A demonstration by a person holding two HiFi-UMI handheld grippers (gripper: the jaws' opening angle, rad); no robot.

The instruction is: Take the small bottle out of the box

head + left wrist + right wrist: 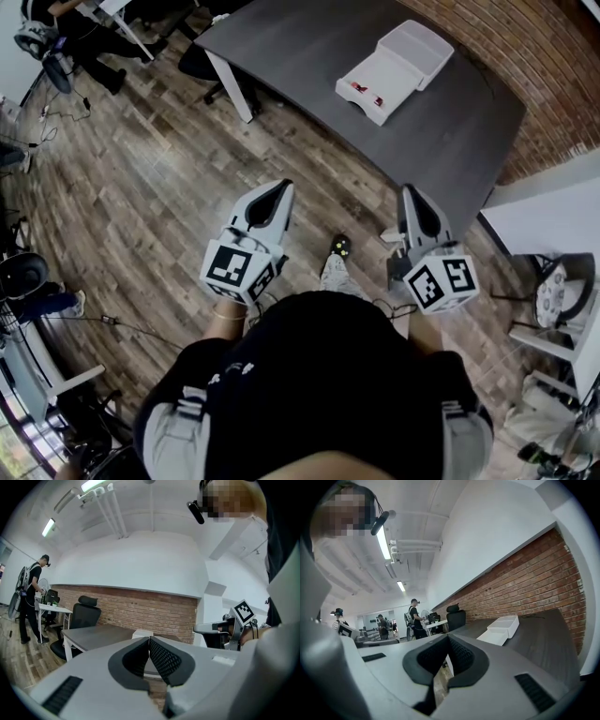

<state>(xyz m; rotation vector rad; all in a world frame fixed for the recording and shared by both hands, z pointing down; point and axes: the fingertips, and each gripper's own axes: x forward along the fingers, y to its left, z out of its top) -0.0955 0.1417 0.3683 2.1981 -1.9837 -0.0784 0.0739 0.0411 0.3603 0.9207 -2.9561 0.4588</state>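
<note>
Looks like an open-plan office or lab workspace. Has a wide dark grey desk point(450, 131) on white legs at upper right of the head view, set against a red brick wall point(530, 47), over wood-plank floor point(141, 197). Shows a black swivel chair point(86, 613) beside a white desk point(58, 610) at left of the left gripper view, strip lights point(384, 541) overhead, people point(415, 618) standing about.

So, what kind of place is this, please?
Most likely a shared office or lab workspace. A long grey desk stands against a brick wall, a black office chair sits next to it, and the floor is wood plank.
</note>
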